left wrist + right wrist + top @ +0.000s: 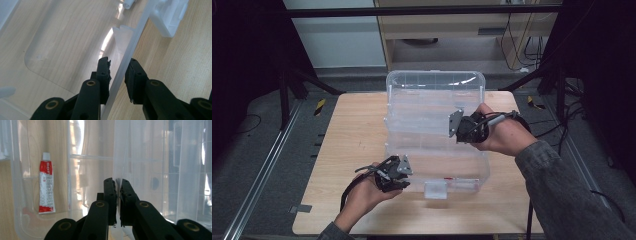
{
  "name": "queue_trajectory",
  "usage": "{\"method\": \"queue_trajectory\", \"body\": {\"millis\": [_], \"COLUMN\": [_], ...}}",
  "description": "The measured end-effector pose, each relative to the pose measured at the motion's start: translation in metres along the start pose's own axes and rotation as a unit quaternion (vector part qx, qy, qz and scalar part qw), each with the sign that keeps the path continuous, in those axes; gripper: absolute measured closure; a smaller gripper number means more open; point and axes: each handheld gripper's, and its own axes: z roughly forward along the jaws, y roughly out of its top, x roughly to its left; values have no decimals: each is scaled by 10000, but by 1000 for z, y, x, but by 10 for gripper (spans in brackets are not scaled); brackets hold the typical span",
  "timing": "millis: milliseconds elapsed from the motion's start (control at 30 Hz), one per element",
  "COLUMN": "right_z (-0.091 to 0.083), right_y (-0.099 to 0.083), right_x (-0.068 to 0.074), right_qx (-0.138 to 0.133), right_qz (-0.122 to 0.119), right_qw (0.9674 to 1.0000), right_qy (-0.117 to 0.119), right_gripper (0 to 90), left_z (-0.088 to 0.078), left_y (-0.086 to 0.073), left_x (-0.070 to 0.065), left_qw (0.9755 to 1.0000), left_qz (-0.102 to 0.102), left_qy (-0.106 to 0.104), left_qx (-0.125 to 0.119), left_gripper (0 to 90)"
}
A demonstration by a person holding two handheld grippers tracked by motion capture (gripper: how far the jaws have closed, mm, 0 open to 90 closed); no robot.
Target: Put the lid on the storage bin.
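Observation:
A clear plastic storage box (435,85) stands on the wooden table, with its clear lid (432,150) lying over it. My left gripper (398,172) is at the lid's near-left corner. In the left gripper view it (117,63) stands open, one jaw on each side of the lid's thin rim (131,42), with a gap on the right side. My right gripper (458,126) is over the box's right side. In the right gripper view it (116,181) is shut on a thin clear edge of the lid (122,150). A red and white tube (46,187) lies on the box's bottom.
A white latch (435,190) sits at the near edge of the lid, and also appears as the latch (172,17) in the left gripper view. Bare table (352,135) lies left of the box. Black stands and cables surround the table.

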Motion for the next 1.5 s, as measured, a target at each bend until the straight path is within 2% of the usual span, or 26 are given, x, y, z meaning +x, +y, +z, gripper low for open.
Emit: {"method": "queue_trajectory", "body": {"millis": [167, 367, 433, 467, 900, 933, 967, 1000, 1033, 1133, 1167, 1233, 1267, 1500], "right_z": [-2, -3, -3, -3, -4, -4, -4, -4, -4, -4, -4, -4, -4, -3], "right_y": [-3, -9, -10, -10, -13, -14, -14, -14, -14, -14, -13, -13, -13, -14], "right_x": [7, 16, 19, 20, 32, 33, 33, 34, 35, 36, 37, 38, 39, 40], "right_qx": [-62, -242, -279, -275, -294, -278, -278, -268, -264, -228, -215, -194, -174, -201], "right_qz": [-4, 140, 123, 97, 79, 97, 97, 97, 77, 79, 99, 63, 37, 58], "right_qw": [10000, 9996, 9995, 9996, 9995, 9995, 9995, 9995, 9995, 9996, 9995, 9995, 9995, 9990], "right_qy": [-27, -5, -11, 11, 77, 125, 125, 134, 157, 176, 210, 229, 251, 384], "right_gripper": [852, 850, 848, 848, 843, 844, 844, 844, 843, 840, 841, 842, 842, 842], "left_z": [0, 1, 1, 1, 0, 0, 0, 0, 1, 1, 0, 0, 1, 0], "left_y": [0, 0, 0, 1, 1, 0, 0, 0, 0, 0, 0, 0, 0, 0], "left_x": [-1, -1, -1, 2, 1, 0, 1, 0, -1, -2, -1, -1, -1, -2], "left_qw": [10000, 10000, 10000, 9998, 9997, 9999, 9997, 9998, 9999, 9999, 9997, 9995, 9996, 9996], "left_qz": [-6, -45, -34, 180, 219, 138, 211, 205, 82, 103, 216, 238, 264, 252], "left_qy": [42, 24, 2, 22, 73, 55, 76, 83, 65, 75, 112, 222, 138, 161], "left_qx": [9, -16, -11, -8, 18, 11, 5, -7, -16, -24, -21, -10, -28, 3], "left_gripper": [733, 733, 734, 734, 727, 726, 726, 725, 724, 723, 721, 718, 717, 714]}}
